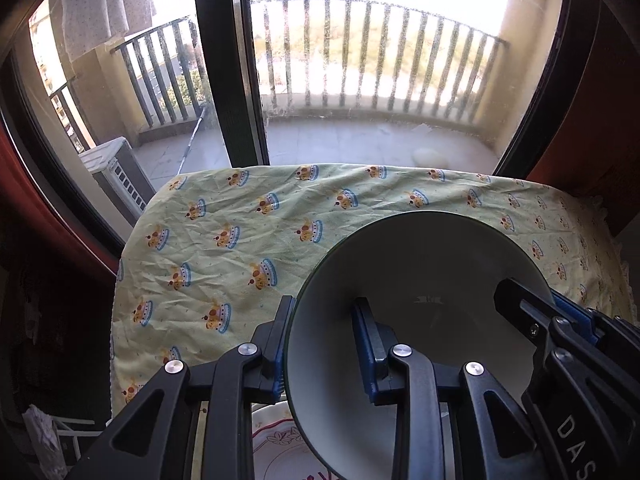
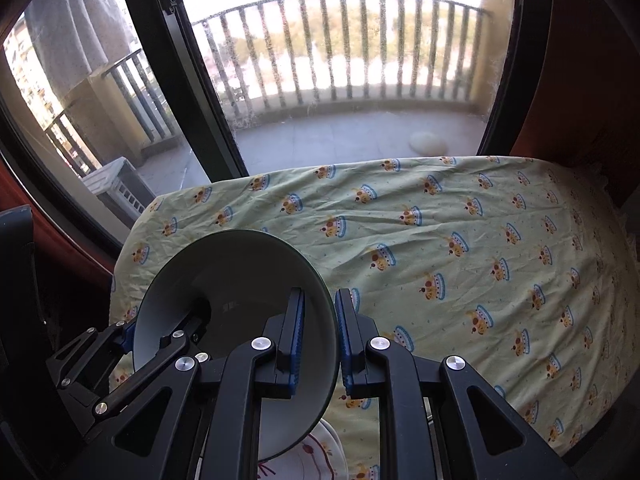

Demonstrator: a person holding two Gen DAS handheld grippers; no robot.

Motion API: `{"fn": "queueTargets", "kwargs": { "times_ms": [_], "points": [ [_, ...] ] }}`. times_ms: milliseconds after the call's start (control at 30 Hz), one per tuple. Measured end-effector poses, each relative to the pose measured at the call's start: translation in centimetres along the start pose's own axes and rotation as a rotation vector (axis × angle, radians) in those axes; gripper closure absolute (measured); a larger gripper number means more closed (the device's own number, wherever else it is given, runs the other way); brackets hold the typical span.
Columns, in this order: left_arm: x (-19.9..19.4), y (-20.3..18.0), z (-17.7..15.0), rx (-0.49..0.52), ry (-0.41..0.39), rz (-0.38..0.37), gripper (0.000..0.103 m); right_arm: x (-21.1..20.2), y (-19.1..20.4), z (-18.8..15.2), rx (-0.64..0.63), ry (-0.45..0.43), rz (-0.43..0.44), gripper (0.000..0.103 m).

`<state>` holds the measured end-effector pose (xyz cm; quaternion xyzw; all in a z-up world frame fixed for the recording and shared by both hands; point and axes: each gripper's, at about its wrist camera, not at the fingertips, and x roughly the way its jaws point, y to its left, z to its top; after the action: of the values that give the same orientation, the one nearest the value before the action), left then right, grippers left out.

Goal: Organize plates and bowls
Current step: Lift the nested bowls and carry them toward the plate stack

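Note:
A grey-green bowl (image 1: pixel 420 280) with a pale inside is held between both grippers, above a white plate with red floral pattern (image 1: pixel 276 444). My left gripper (image 1: pixel 324 320) straddles the bowl's left rim, one finger outside and one inside, with a gap between the inner finger and the wall. My right gripper (image 2: pixel 320 316) is shut on the bowl's (image 2: pixel 240 276) right rim; it also shows at the right of the left wrist view (image 1: pixel 536 308). The plate's edge shows below the bowl in the right wrist view (image 2: pixel 320 456).
The table is covered by a yellow-green cloth with a cartoon print (image 1: pixel 248 232), also in the right wrist view (image 2: pixel 460 248). Behind it is a glass balcony door with a dark frame (image 1: pixel 228 80) and railing beyond. Red-brown wood frames both sides.

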<state>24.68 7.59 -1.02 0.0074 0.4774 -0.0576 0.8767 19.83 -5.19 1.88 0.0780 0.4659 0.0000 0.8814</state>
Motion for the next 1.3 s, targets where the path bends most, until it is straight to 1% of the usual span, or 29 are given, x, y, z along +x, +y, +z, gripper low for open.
{"fn": "queueTargets", "kwargs": {
  "times_ms": [200,333,467,667,800,900,1033,1167,1300],
  "points": [
    [-0.9,-2.7,-1.2,0.001,0.021,-0.010,0.075,-1.6,-2.7,-1.2,0.017,-0.001,0.000,0.084],
    [-1.4,-5.0,-2.1,0.004,0.030,0.005,0.075,-2.4,-5.1,-2.0,0.029,0.014,0.012,0.084],
    [-1.9,-7.4,-3.2,-0.040,0.034,0.036,0.075,-2.8,-7.5,-2.6,0.011,0.017,0.044,0.084],
    [-2.6,-10.6,-4.7,-0.122,0.040,0.081,0.075,-3.3,-11.3,-3.1,-0.062,0.034,0.110,0.084],
    [-3.5,-11.8,-5.5,-0.169,0.036,0.106,0.075,-3.8,-12.9,-3.2,-0.100,0.041,0.153,0.084],
    [-4.5,-12.3,-6.0,-0.174,0.039,0.120,0.075,-4.4,-13.5,-3.5,-0.115,0.046,0.177,0.084],
    [-5.2,-12.8,-6.9,-0.174,0.045,0.125,0.075,-5.6,-14.1,-4.2,-0.121,0.046,0.187,0.084],
    [-5.0,-13.3,-7.9,-0.156,0.065,0.111,0.075,-5.9,-14.8,-5.2,-0.113,0.059,0.184,0.084],
    [-4.3,-13.8,-9.1,-0.146,0.098,0.077,0.075,-5.5,-15.6,-6.4,-0.090,0.087,0.159,0.084]
  ]
}}
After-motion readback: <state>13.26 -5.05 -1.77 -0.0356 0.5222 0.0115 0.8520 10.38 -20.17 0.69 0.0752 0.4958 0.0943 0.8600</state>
